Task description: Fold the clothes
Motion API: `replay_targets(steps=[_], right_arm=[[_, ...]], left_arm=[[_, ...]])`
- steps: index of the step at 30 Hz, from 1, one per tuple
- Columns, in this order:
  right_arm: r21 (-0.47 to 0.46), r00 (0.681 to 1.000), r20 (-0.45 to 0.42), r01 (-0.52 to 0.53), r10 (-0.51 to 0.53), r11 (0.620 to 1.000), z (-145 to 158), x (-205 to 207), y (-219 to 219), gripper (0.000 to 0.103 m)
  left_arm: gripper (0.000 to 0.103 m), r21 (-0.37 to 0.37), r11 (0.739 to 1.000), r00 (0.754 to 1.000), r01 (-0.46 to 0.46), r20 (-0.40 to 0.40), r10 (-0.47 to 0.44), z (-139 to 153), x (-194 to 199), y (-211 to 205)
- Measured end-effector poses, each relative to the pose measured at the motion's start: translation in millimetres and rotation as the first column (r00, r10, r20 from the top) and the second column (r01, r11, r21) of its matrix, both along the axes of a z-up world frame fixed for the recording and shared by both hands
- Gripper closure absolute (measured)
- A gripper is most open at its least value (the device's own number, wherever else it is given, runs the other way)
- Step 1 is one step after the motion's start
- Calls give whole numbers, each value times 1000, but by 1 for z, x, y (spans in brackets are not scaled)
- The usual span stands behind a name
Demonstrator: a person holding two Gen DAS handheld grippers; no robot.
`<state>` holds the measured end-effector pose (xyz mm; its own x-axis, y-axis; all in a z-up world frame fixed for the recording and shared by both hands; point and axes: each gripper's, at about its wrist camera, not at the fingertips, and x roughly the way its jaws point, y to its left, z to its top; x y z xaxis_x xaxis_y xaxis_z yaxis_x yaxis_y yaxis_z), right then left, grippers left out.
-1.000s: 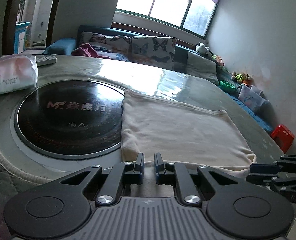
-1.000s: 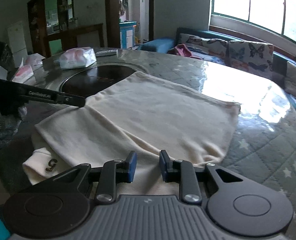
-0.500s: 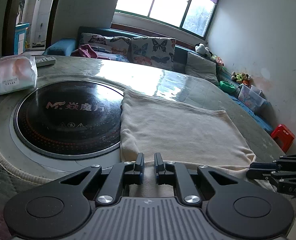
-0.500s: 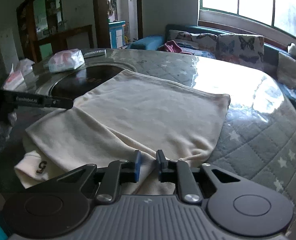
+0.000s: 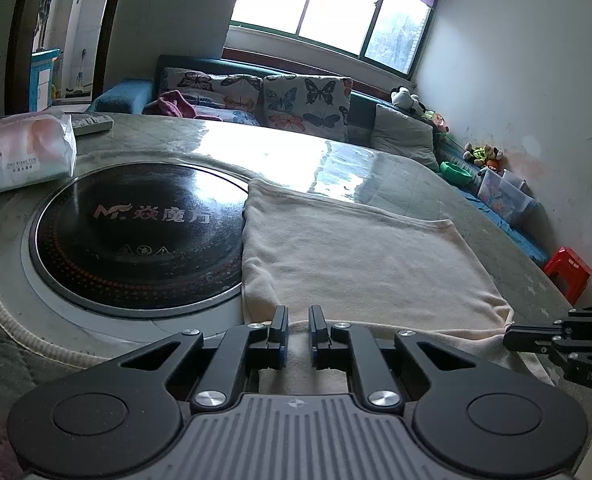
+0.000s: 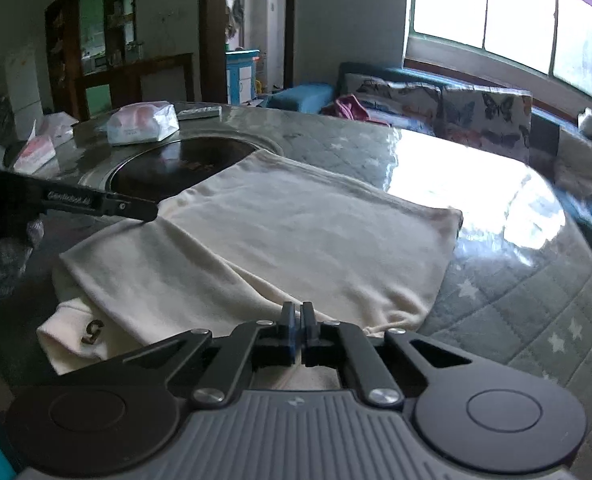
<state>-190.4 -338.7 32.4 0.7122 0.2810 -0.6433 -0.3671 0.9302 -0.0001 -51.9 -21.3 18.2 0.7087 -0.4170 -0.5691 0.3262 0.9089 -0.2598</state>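
Black tongs low over cloth

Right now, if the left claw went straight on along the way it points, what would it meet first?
The cream garment: the left claw tilts down with cloth already between and ahead of its fingertips, so it would press into that fabric on the table. Depth is uncertain; it may be touching already.

Dim room, blown-out window, tabletop glare, fisheye-warped edges
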Motion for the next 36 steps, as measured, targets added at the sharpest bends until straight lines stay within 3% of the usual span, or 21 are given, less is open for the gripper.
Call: replay_targets(steps=[4,7,10,14,17,18,24,27,30,36], right_arm=[[16,1000,-19,8,-8,1000,-5,5,-6,84],[30,999,-31,11,-10,999,-8,6,-6,83],[42,999,-35,25,-23,999,-9,8,-7,67],[26,1000,-26,18,-17,1000,-11,6,-3,74],[4,1000,-3,8,-8,1000,-7,2,0,94],[-3,1000,7,4,-4,1000,-5,0,1,96],[-32,997,72,31,-29,999,3,-5,2,97],[-37,999,27,45,-44,998,-7,2,-2,94],[-39,998,42,42,-40,998,-4,-1,-3,92],[-57,992,51,-116,119,992,12,-18,13,92]], left_arm=[[91,8,1000,1000,1,6,-1,0,-1,0],[91,7,1000,1000,0,6,-1,0,-1,0],[91,6,1000,1000,-1,6,0,0,-1,0],[91,5,1000,1000,-2,6,2,-1,-1,0],[91,4,1000,1000,-3,6,3,-1,-1,0],[91,3,1000,1000,-3,6,3,-1,-1,0],[91,4,1000,1000,-6,8,6,-2,-2,0],[91,6,1000,1000,-5,7,5,-1,-2,0],[91,12,1000,1000,-1,7,1,1,-3,-1],[90,20,998,998,57,27,-58,13,-18,-11]])
